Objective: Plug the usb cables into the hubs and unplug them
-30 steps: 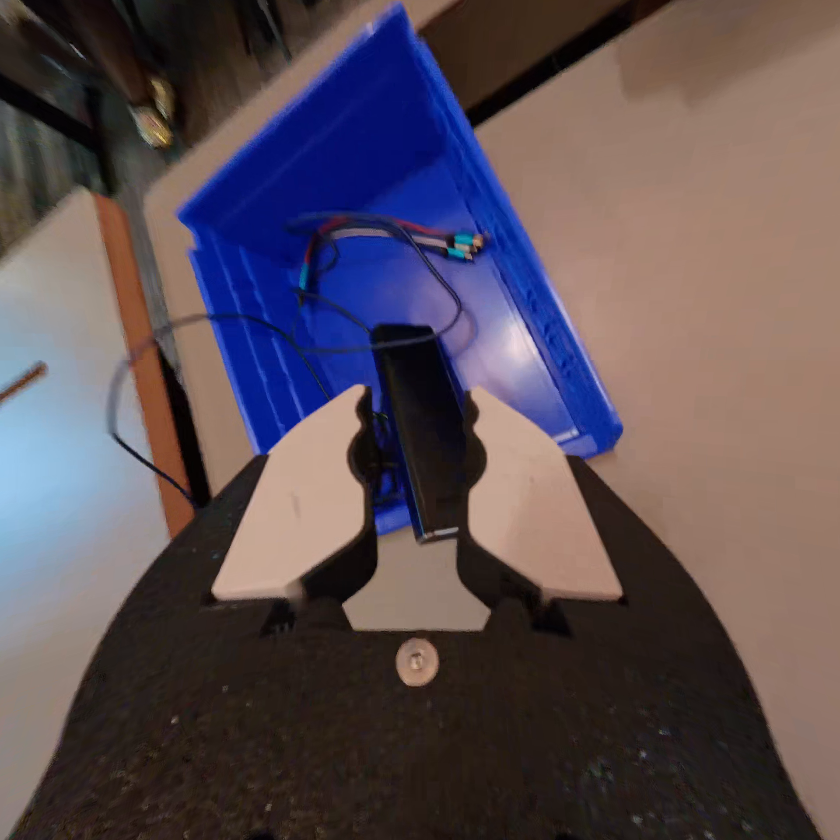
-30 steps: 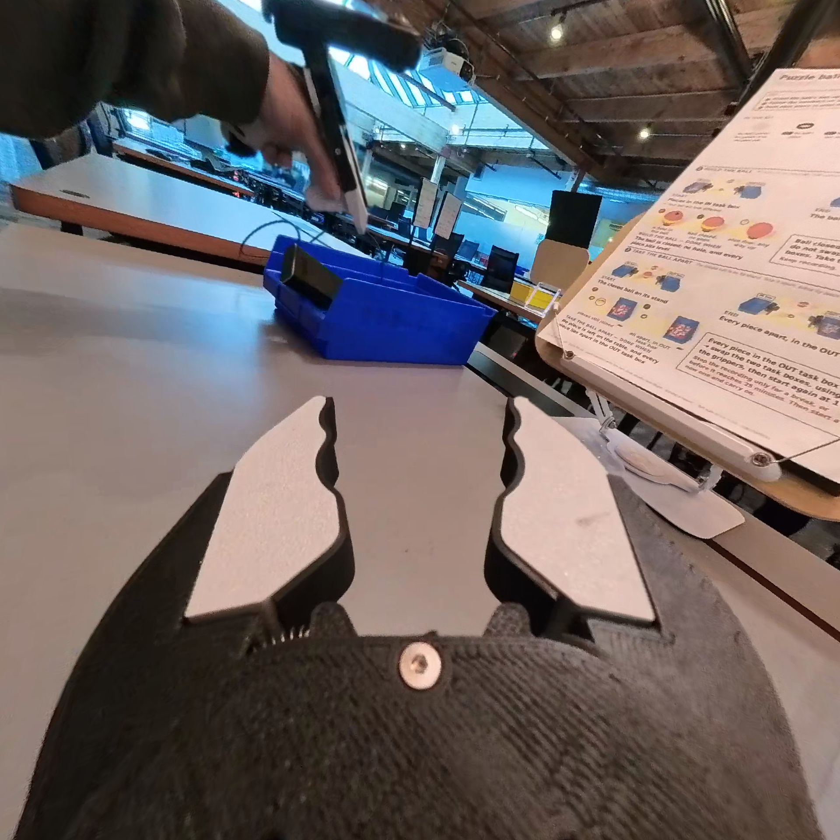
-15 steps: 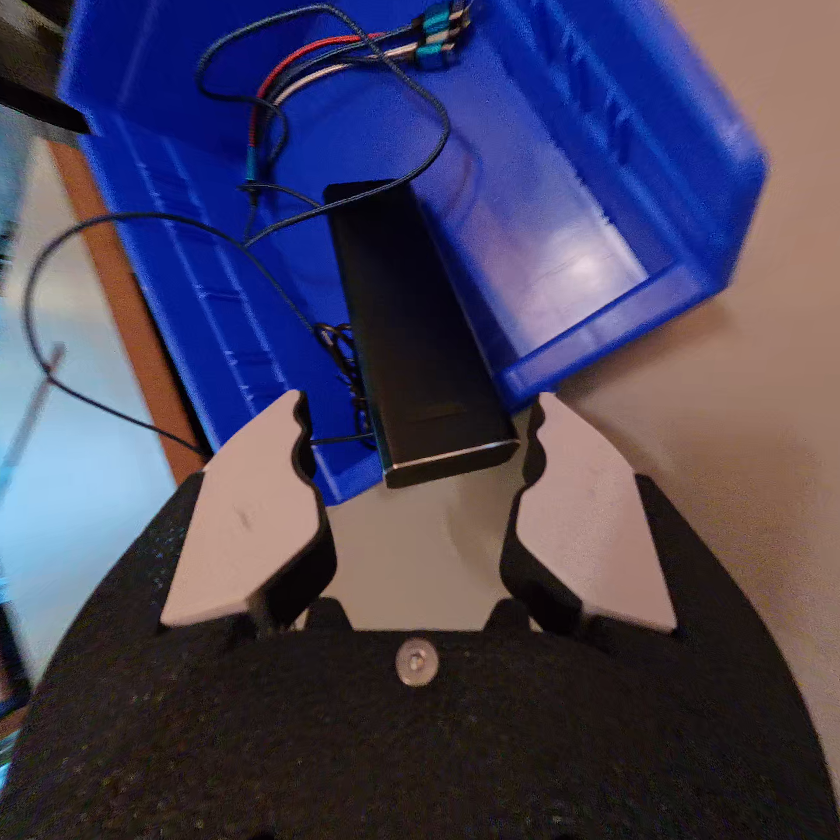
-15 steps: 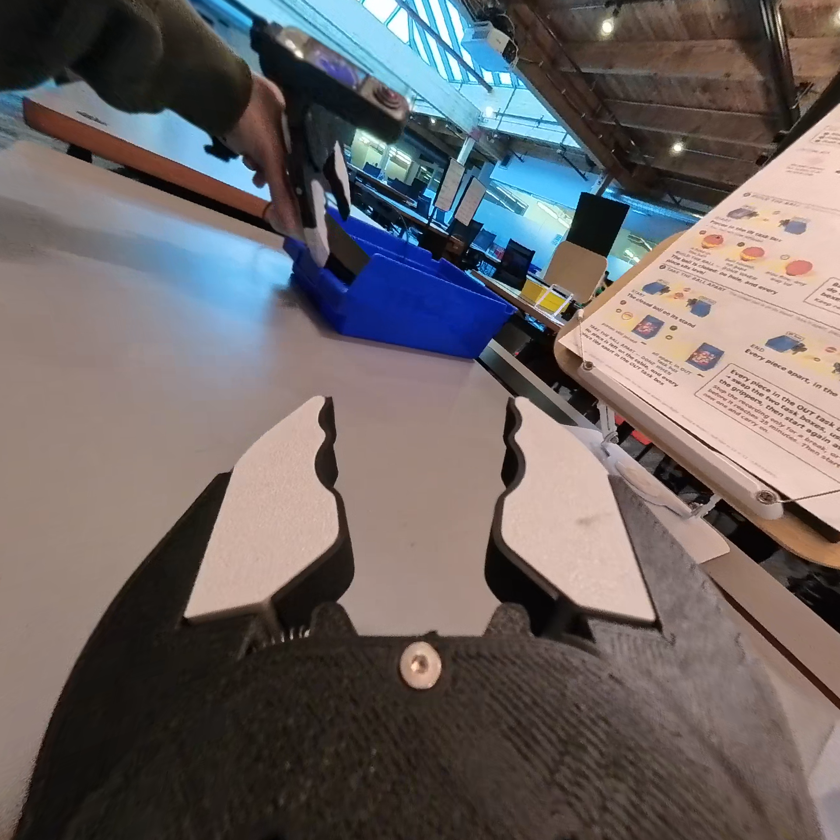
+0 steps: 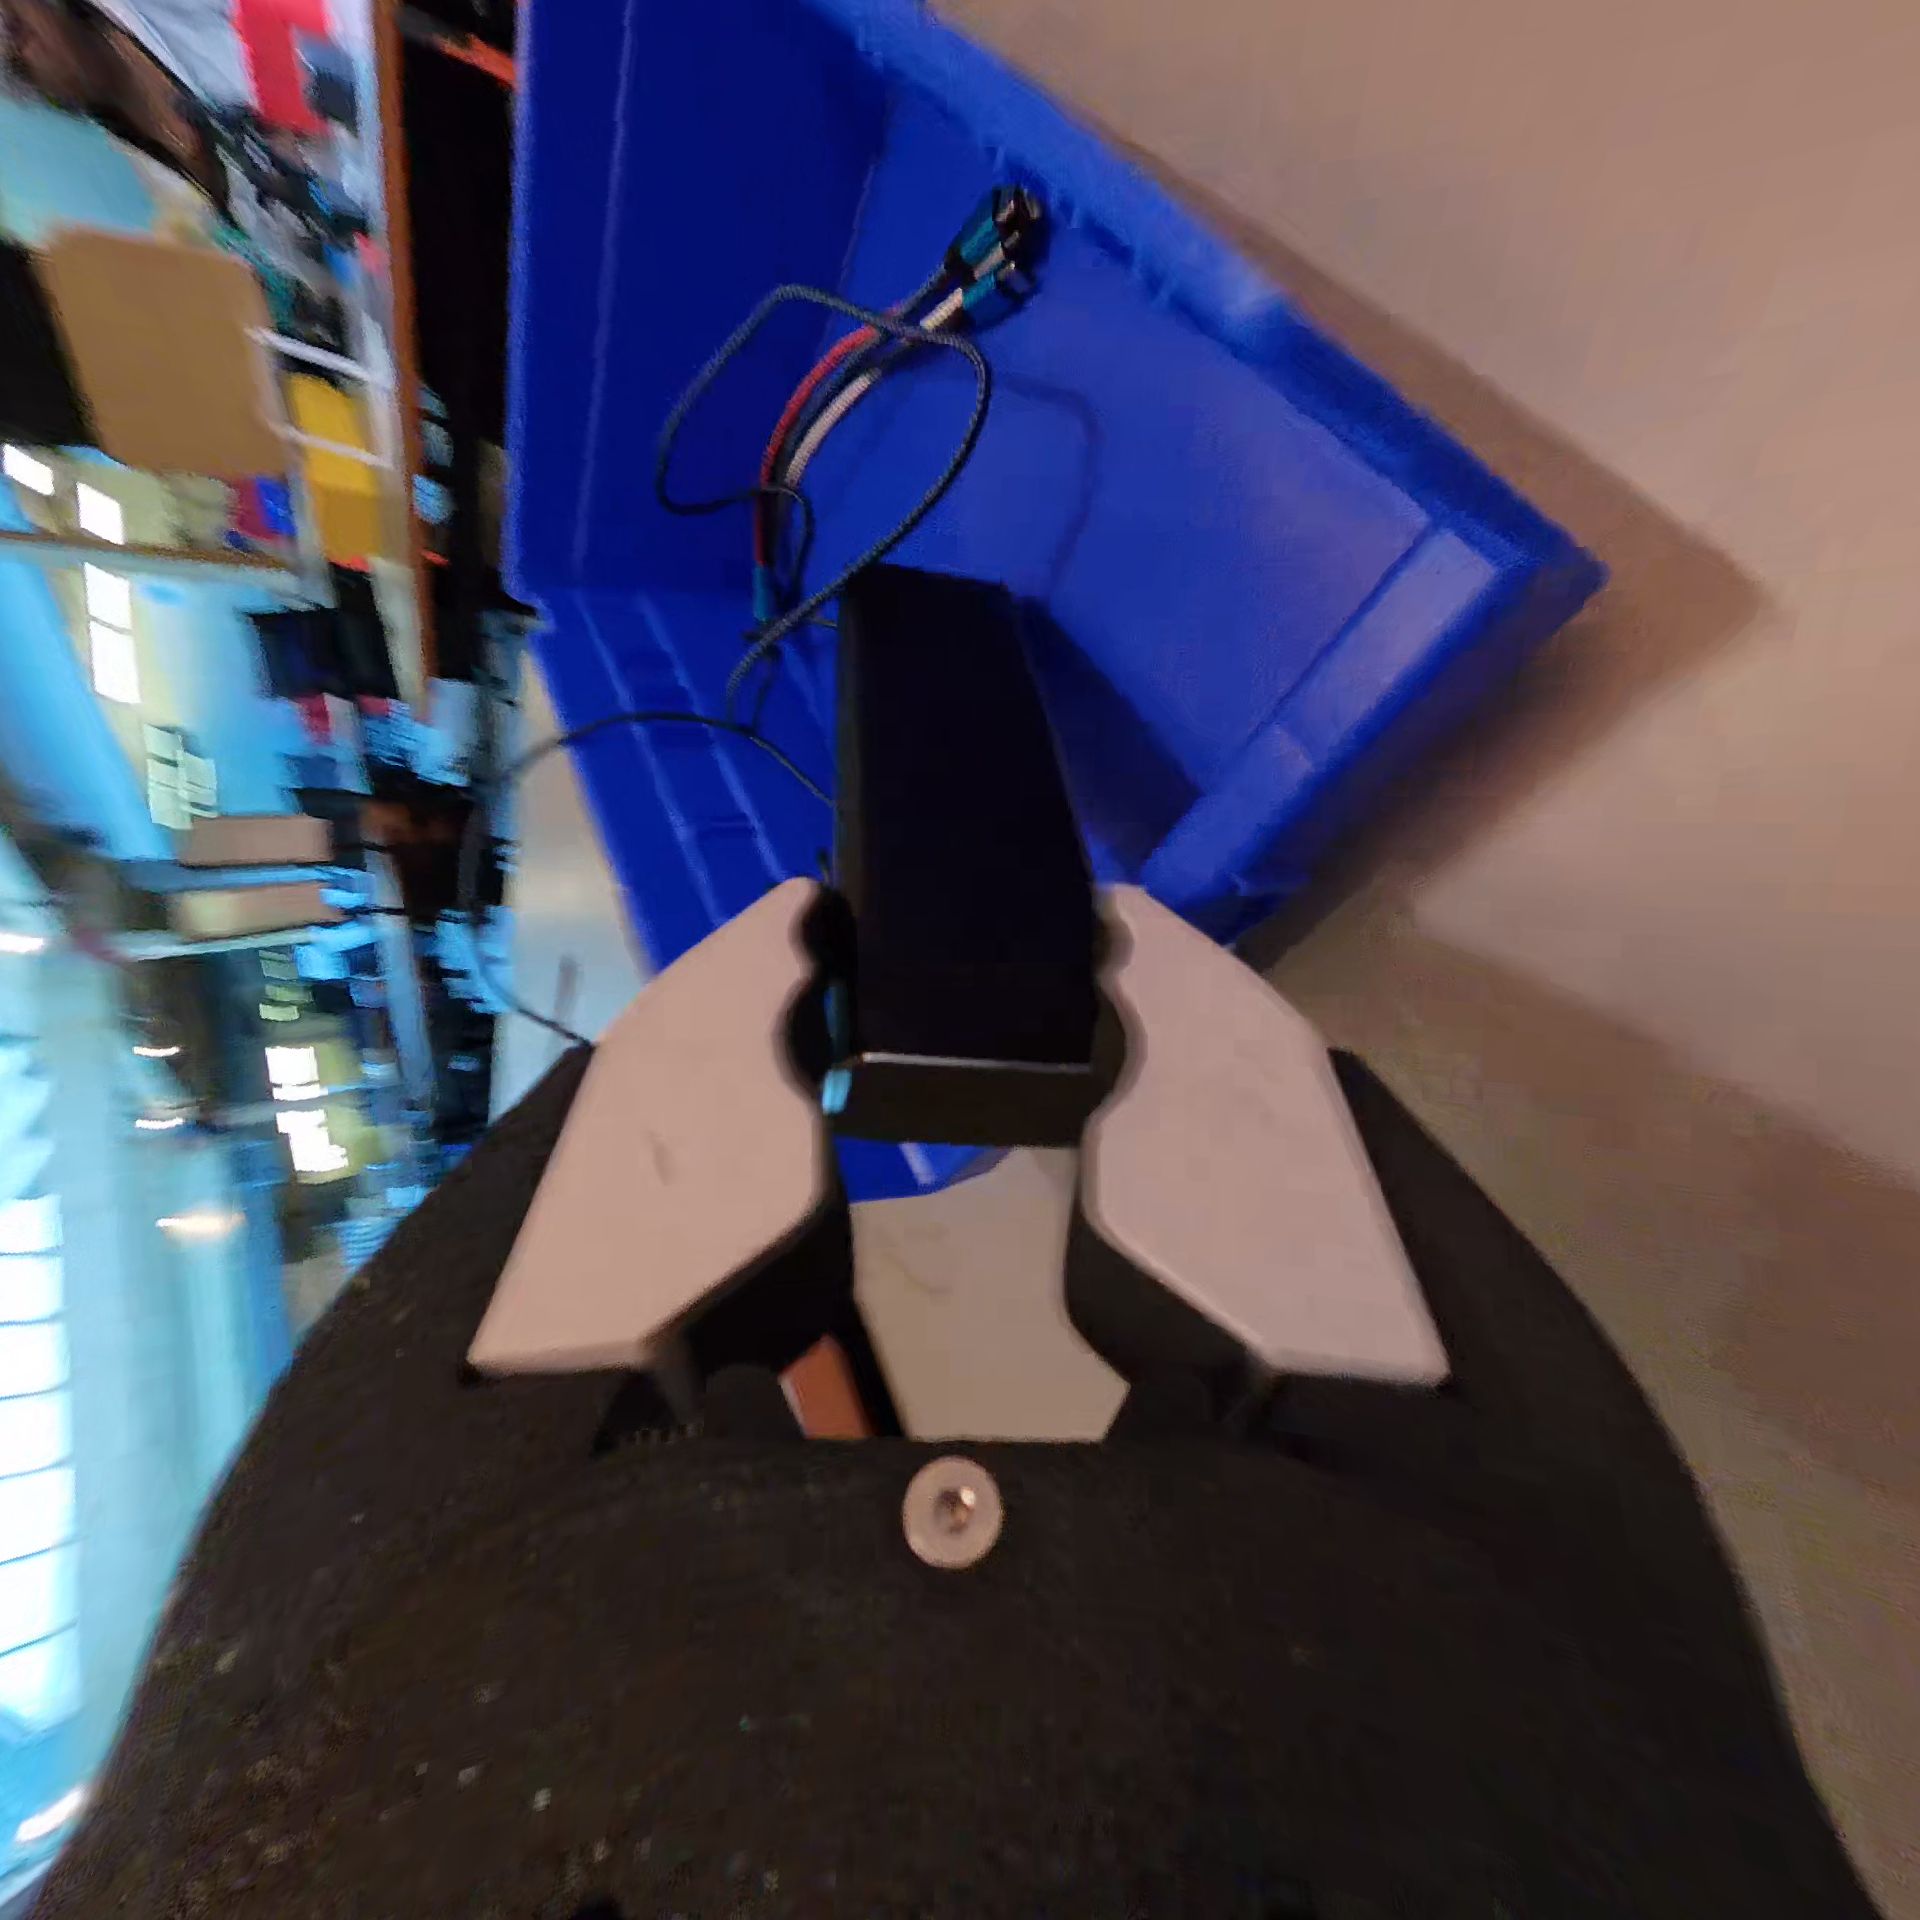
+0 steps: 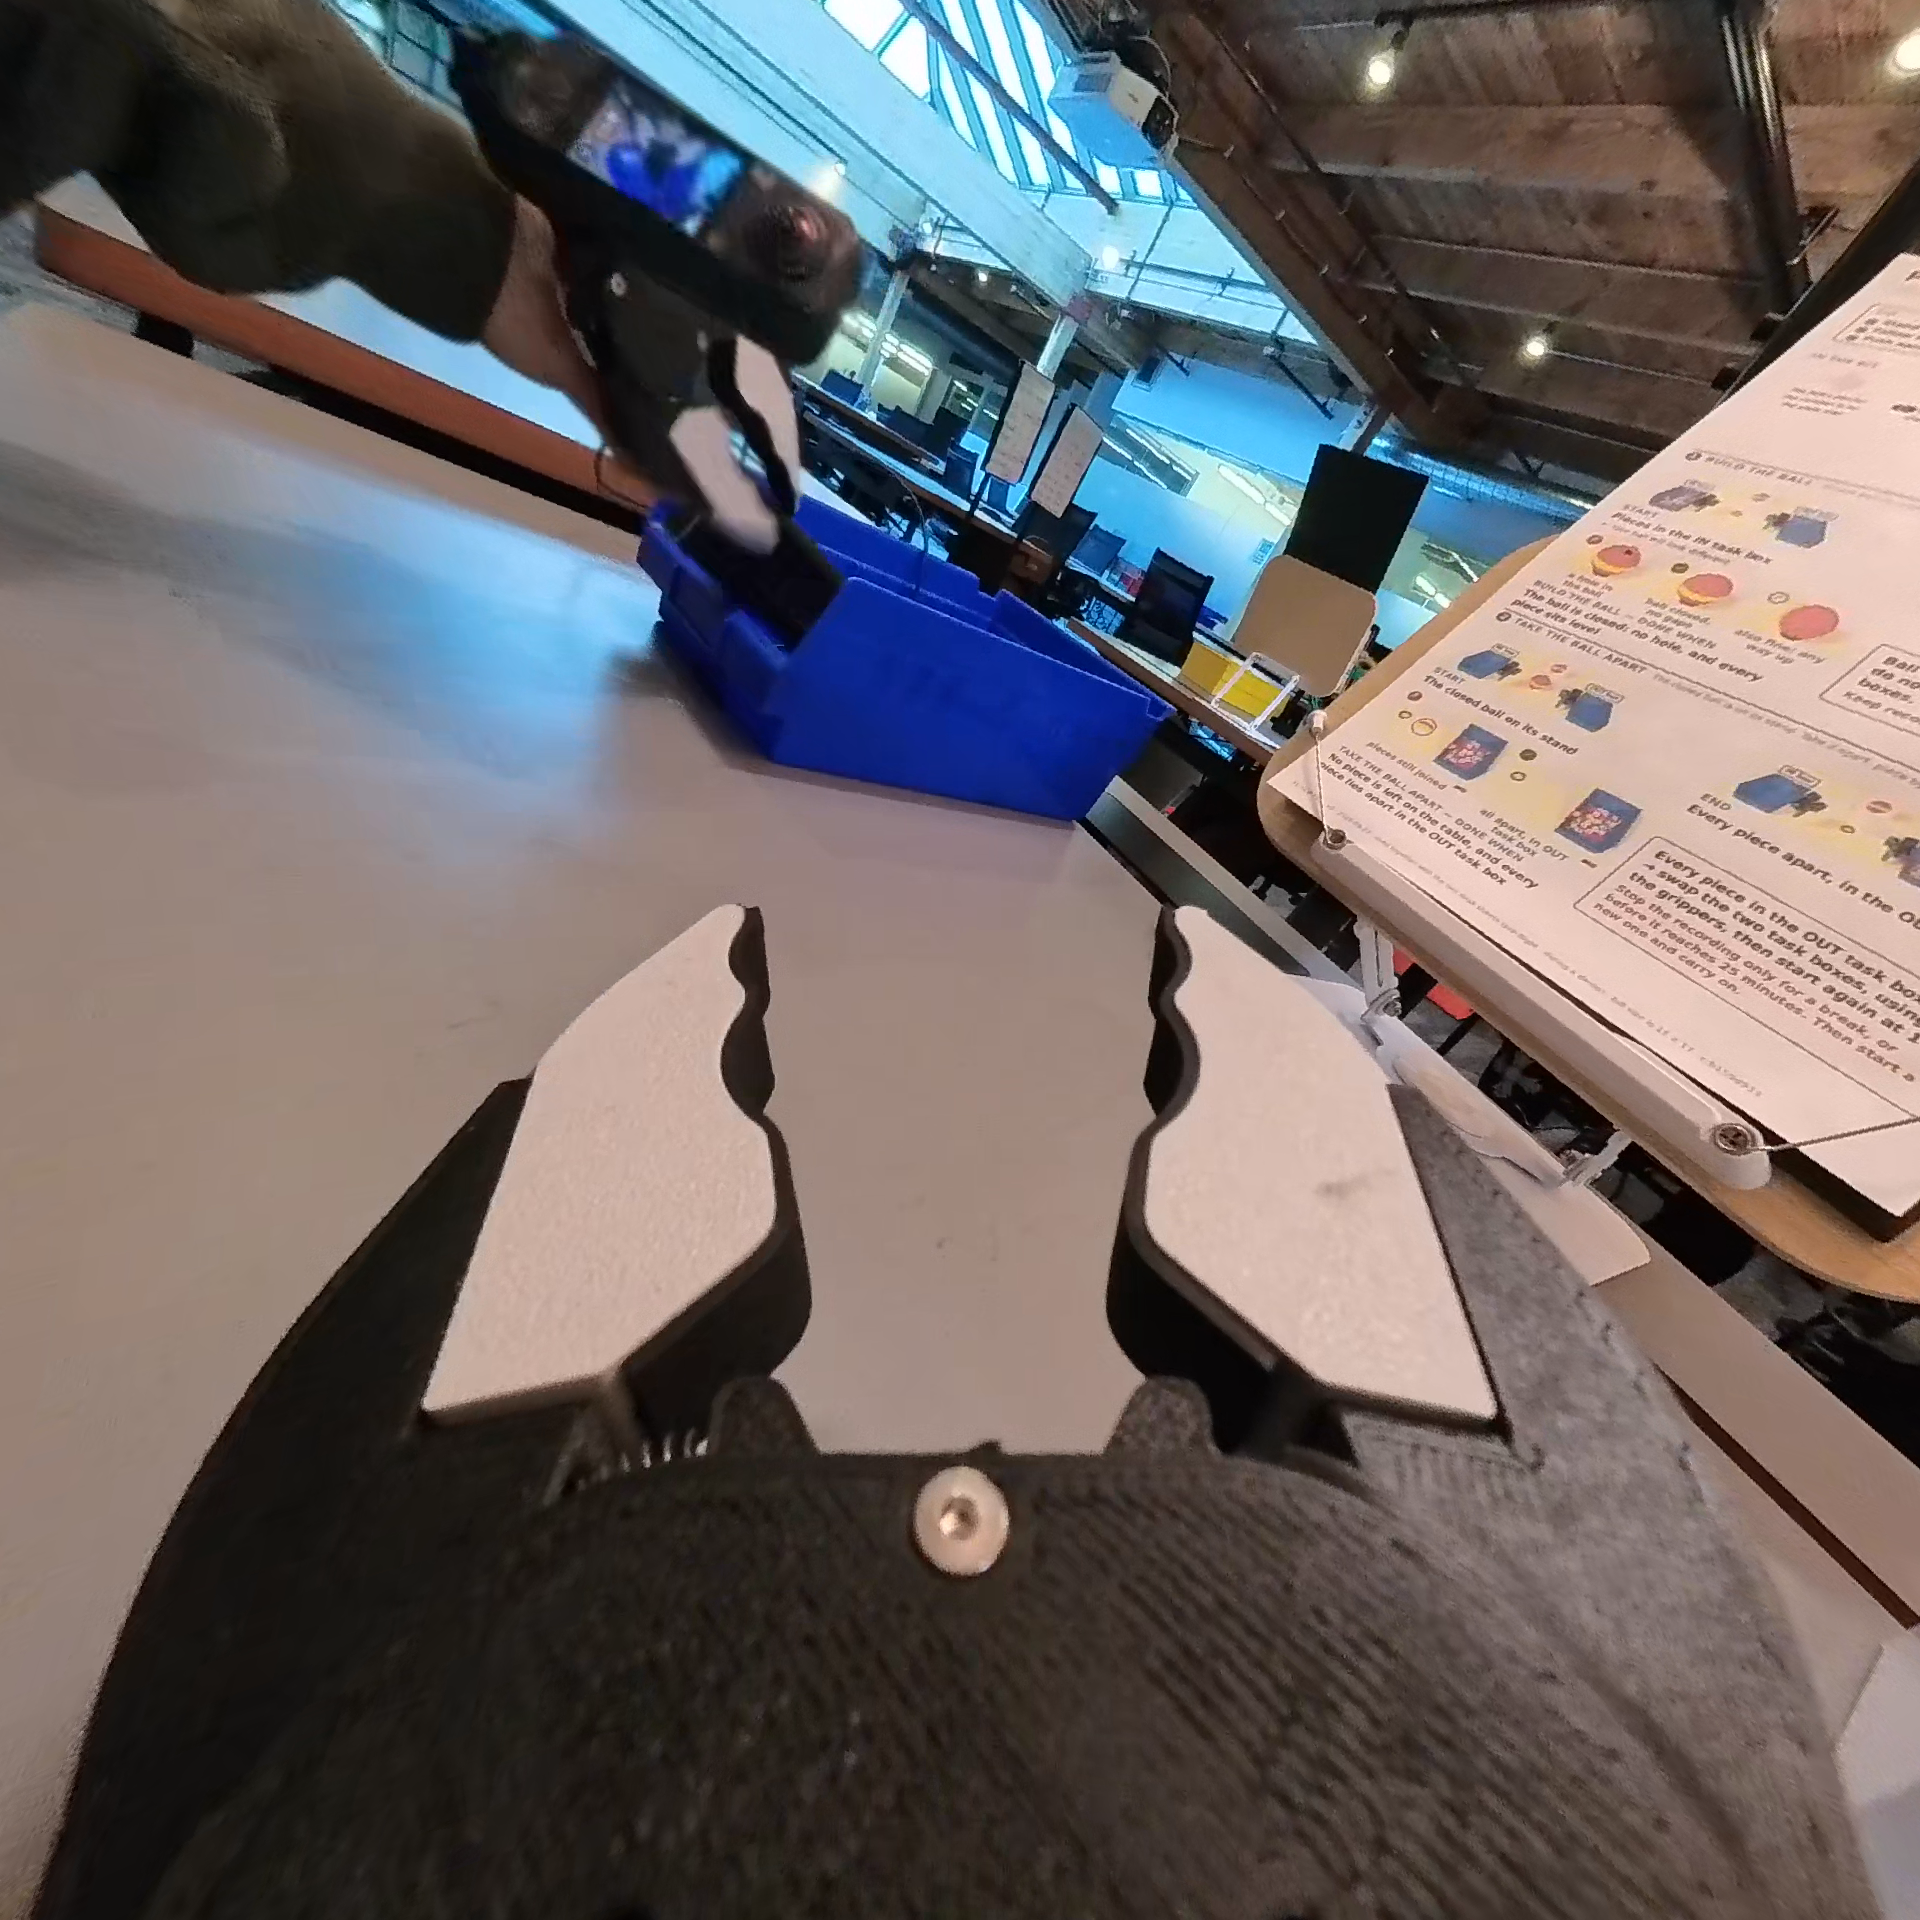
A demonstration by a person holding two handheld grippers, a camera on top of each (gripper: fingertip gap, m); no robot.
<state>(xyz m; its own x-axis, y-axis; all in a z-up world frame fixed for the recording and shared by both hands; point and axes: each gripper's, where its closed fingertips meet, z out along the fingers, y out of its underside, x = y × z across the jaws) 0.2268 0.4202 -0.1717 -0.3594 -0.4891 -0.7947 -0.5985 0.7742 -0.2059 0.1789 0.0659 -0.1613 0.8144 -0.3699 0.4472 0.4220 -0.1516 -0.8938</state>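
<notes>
Left wrist view: the left gripper (image 5: 961,997) has its jaws clamped on the near end of a black usb hub (image 5: 951,821), 1 flat side against each finger.
Hub axis: its long axis runs straight ahead from the jaws, the far end reaching over the blue bin (image 5: 1299,582).
Cables: a bundle of usb cables (image 5: 883,353) lies on the bin floor beyond the hub's far end, plugs gathered against the far wall; thin black leads trail to the hub's left side.
Right wrist view: the right gripper (image 6: 961,997) holds nothing, jaws apart, low over the grey table (image 6: 260,727).
Nearer hand: the left gripper, at the bin's near corner; the right gripper sits well apart from it.
Next move, judged: the right gripper must cross the table to reach a plug in the bin.
</notes>
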